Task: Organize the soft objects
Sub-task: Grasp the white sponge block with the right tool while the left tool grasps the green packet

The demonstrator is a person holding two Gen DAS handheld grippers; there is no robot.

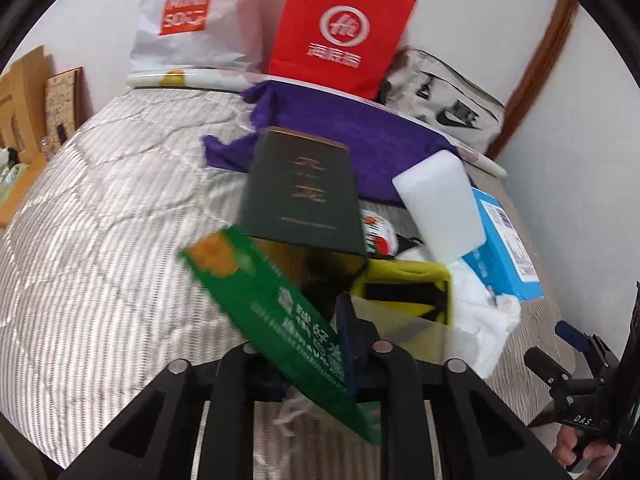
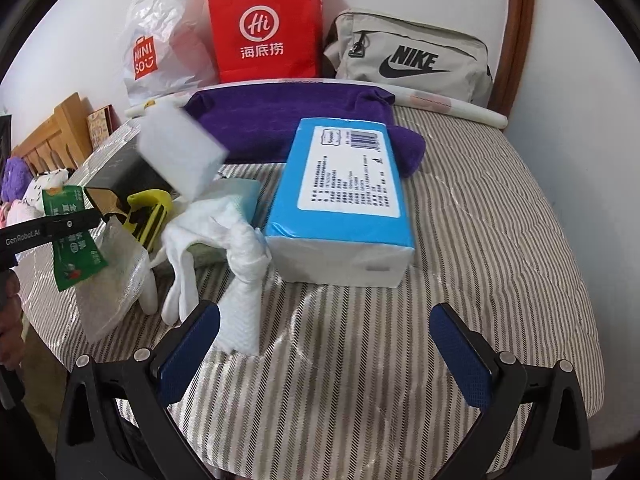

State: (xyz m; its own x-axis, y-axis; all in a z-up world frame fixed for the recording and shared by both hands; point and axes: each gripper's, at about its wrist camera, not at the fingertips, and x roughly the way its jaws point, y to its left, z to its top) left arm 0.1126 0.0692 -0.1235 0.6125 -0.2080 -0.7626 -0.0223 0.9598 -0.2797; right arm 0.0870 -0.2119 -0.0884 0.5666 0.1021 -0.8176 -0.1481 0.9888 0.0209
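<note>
- The left hand-held gripper [image 1: 320,350] is pinched shut on a green packet [image 1: 280,312] with white writing. The packet is lifted off the bed [image 1: 100,240], out past the edge of the pile of things.
- The right hand-held gripper [image 2: 324,350] is wide open with nothing between its blue pads [image 2: 188,354]. It hangs above the striped bed cover, just in front of the blue tissue pack [image 2: 344,196].
- A red paper bag [image 2: 266,26], a white plastic shop bag [image 2: 160,48] and a grey Nike bag [image 2: 412,56] stand in a row by the wall. I cannot see what is inside any of them.
- A purple towel [image 2: 280,120] lies flat in front of the bags.
- A small yellow tray [image 1: 404,292] lies in the pile with something black in it.
- White cloth gloves [image 2: 192,248] and a crumpled white tissue [image 2: 244,276] lie left of the blue pack.
- A white sponge block [image 2: 180,144] leans on top of the pile.
- Only the left view shows the front of the dark green box [image 1: 304,192] with gold letters.
- Only the right view shows the label on the blue pack and a clear plastic bag [image 2: 112,280] beside the gloves.
</note>
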